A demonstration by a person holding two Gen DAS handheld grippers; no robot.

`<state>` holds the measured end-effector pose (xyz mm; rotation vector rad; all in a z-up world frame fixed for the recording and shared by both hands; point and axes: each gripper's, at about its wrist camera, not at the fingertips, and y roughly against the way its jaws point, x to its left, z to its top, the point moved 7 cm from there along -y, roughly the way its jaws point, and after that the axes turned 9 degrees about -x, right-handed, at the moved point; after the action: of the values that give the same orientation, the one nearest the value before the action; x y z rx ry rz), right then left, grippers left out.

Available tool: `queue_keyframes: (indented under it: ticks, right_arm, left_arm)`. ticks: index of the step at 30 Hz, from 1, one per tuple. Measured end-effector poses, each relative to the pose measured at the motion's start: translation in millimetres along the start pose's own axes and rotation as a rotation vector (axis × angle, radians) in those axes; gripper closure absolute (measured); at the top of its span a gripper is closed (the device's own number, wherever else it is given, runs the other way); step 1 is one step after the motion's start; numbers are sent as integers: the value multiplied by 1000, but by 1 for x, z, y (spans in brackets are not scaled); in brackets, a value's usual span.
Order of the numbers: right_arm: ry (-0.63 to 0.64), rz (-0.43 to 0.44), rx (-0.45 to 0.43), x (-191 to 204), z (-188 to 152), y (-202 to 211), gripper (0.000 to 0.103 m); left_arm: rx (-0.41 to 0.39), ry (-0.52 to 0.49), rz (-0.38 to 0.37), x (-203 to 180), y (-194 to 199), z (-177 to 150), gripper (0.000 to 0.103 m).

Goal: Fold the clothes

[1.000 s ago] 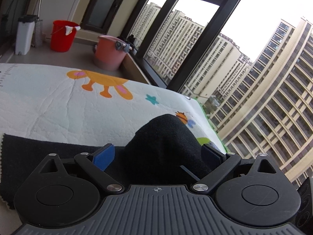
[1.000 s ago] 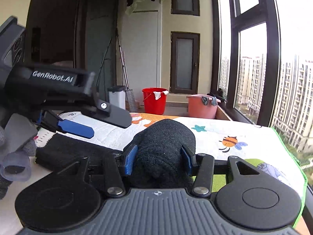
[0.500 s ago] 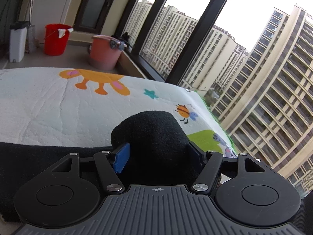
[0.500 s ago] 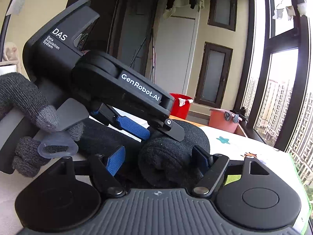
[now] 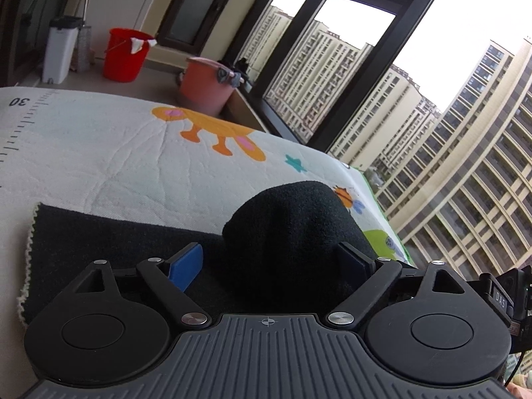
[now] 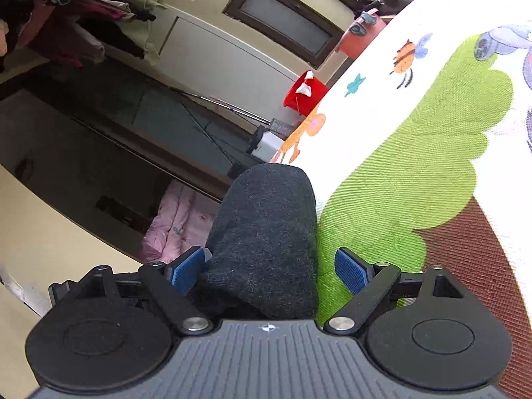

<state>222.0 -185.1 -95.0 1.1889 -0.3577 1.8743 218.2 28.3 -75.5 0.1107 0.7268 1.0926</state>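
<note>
A dark knitted garment (image 5: 99,246) lies flat on the printed mat (image 5: 109,153), with a white stitched edge at the left. A rounded fold of it (image 5: 292,226) bulges up between the fingers of my left gripper (image 5: 269,262), which is open around it; the blue pad (image 5: 186,266) stands apart from the cloth. In the right wrist view, a grey-black fold (image 6: 266,232) stands between the fingers of my right gripper (image 6: 269,266), which is open; the left pad (image 6: 188,266) touches the cloth, the right pad (image 6: 352,269) is apart. That view is tilted hard.
The mat (image 6: 415,166) shows cartoon animals and a green patch. Beyond it stand a red bucket (image 5: 124,55), a pink tub (image 5: 206,86) and a white bin (image 5: 60,53). Large windows run along the right. Hanging clothes (image 6: 66,16) and pink bedding (image 6: 176,222) show in the right wrist view.
Both grippers have opened wider around the fold. The right gripper has rolled sharply, so the left gripper has left its view. The left view shifted back, showing more flat garment.
</note>
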Motion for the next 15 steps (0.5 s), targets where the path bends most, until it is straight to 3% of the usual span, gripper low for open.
queue_keyframes:
  ticks: [1, 3, 6, 15]
  right_arm:
    - [25, 6, 2, 4, -4, -6, 16]
    - [121, -13, 5, 13, -9, -13, 30]
    - [196, -46, 1, 25, -6, -7, 41]
    - [640, -266, -144, 54, 19, 33, 39]
  left_arm:
    - [-8, 5, 11, 2, 4, 2, 11]
    - [-25, 11, 33, 5, 12, 6, 11]
    - [-46, 11, 55, 9, 25, 10, 9]
    - [-53, 13, 70, 15, 35, 15, 9]
